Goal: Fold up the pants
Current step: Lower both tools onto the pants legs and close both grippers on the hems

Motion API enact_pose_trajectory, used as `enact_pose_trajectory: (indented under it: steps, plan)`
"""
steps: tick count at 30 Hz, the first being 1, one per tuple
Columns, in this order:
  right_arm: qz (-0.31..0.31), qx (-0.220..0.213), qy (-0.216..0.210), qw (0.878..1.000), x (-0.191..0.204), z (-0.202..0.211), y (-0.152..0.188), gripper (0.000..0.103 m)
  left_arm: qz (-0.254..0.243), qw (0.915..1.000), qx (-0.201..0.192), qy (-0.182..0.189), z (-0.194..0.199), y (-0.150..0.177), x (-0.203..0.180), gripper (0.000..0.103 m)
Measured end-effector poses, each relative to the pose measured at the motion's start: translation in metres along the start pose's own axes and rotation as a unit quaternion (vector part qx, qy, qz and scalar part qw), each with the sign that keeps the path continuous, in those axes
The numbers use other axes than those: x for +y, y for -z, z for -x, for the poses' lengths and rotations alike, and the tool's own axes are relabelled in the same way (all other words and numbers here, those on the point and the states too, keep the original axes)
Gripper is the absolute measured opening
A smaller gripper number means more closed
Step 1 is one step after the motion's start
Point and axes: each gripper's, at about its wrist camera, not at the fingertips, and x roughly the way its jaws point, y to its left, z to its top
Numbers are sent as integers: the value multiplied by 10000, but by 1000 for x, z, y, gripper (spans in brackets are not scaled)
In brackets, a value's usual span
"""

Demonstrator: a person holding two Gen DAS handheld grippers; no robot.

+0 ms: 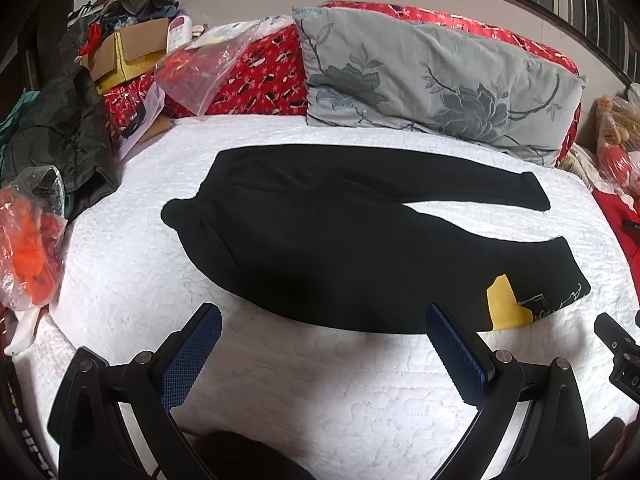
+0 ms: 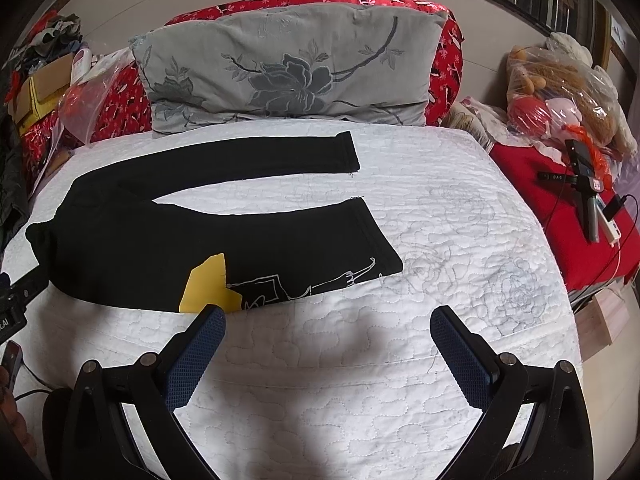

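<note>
No legible txt anywhere; letters on black device [image 2: 12, 320] too partial.

Both wrist views face the pants [image 1: 320, 232] from the bed's [image 2: 360, 360] near edge.

a white quilted bed [image 1: 132, 264] carries black pants [image 1: 320, 240] and a grey pillow [image 1: 432, 80].

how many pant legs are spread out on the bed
2. One leg lies farther back, near the grey pillow. The other leg, with the yellow patch, lies nearer the open grippers. Neither is folded yet.
</note>
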Motion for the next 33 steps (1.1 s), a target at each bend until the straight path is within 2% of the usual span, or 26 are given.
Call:
enact_pose_trajectory:
  steps: [11,14,17,21,29,33]
  plan:
    - [22,90,-44,9999,-3,-11,-7,103,-24,9996,265,-37,-19,-13,-3,102]
    - [41,95,-170,9998,-6,-14,-13,103,-49,9991,410,-96,-27,-23,-3,102]
    - [50,71,-253,9996,-9,-17,-22,103,-65,9981,616,18,-37,-38,-1,102]
    - [35,84,-417,9991,-16,-25,-42,103,35,9969,773,155,-48,-68,11,102]
    - [-263,244,-531,9979,-47,-65,-98,103,369,9946,961,127,-82,-147,62,102]
    - [-345,375,-472,9976,-60,-96,-126,103,592,9923,1079,-106,-116,-184,96,102]
